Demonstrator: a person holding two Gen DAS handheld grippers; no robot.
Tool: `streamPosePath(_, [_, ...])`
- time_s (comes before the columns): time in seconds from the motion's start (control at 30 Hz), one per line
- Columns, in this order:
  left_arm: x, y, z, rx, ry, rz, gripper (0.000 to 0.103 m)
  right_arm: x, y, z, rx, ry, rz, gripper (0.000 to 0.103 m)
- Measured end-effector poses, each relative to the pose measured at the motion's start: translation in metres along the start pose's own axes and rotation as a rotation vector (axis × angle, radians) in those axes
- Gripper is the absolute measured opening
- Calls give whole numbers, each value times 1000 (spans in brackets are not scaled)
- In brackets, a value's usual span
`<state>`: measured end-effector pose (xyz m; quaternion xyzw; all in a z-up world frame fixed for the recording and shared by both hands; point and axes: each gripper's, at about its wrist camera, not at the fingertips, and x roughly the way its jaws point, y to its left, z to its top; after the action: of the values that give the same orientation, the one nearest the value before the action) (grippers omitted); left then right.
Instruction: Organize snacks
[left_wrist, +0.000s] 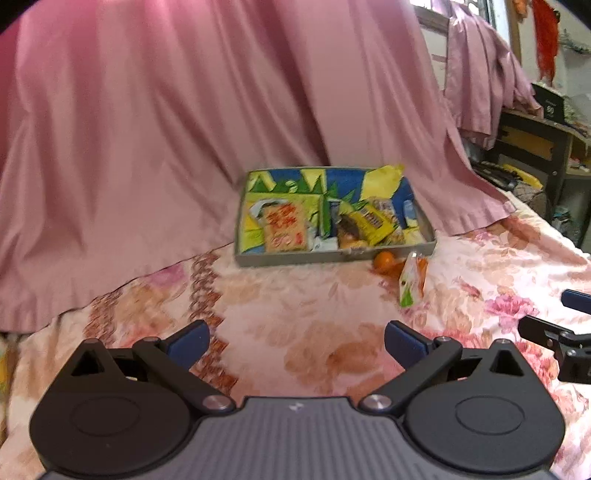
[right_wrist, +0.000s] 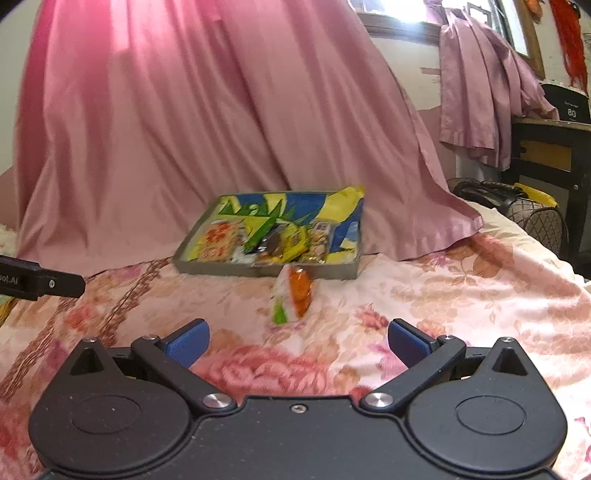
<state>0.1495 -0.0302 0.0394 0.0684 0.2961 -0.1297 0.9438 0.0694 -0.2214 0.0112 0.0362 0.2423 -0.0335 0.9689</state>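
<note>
A shallow grey tray (left_wrist: 295, 257) (right_wrist: 221, 268) with a blue, green and yellow lining sits on the floral bedspread, holding several snack packets, among them an orange-printed packet (left_wrist: 285, 228) (right_wrist: 218, 242) and a yellow one (left_wrist: 373, 221). Just in front of the tray's right end lies a white, orange and green snack pouch (left_wrist: 412, 282) (right_wrist: 291, 297), with a small orange fruit (left_wrist: 384, 261) beside it. My left gripper (left_wrist: 297, 345) hovers open over bare bedspread, well short of the tray. Open too, my right gripper (right_wrist: 298, 343) points at the pouch, a short way behind it.
A pink curtain (left_wrist: 184, 129) (right_wrist: 184, 129) drapes down behind the tray onto the bed. A dark desk (left_wrist: 546, 147) and a fan (right_wrist: 532, 218) stand at the far right past the bed's edge. The other gripper shows at the frame edges (left_wrist: 554, 339) (right_wrist: 37, 282).
</note>
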Motion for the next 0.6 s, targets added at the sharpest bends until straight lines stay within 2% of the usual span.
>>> streamPosePath(0.2, [51,12,5,10,16,-54,103,62,-4,16,-3,-12,-17,102])
streamPosePath(0.33, [83,25,11,-14,56,-69,103,116,-3,23,-12,26,-8,102])
streamPosePath(0.47, [116,27,19,29,95,-72,103,155,-2,17,-12,60,8,102])
streamPosePath(0.6, [151,23,29,48,138,-106,103,179,-10,9,-2,78,17,102])
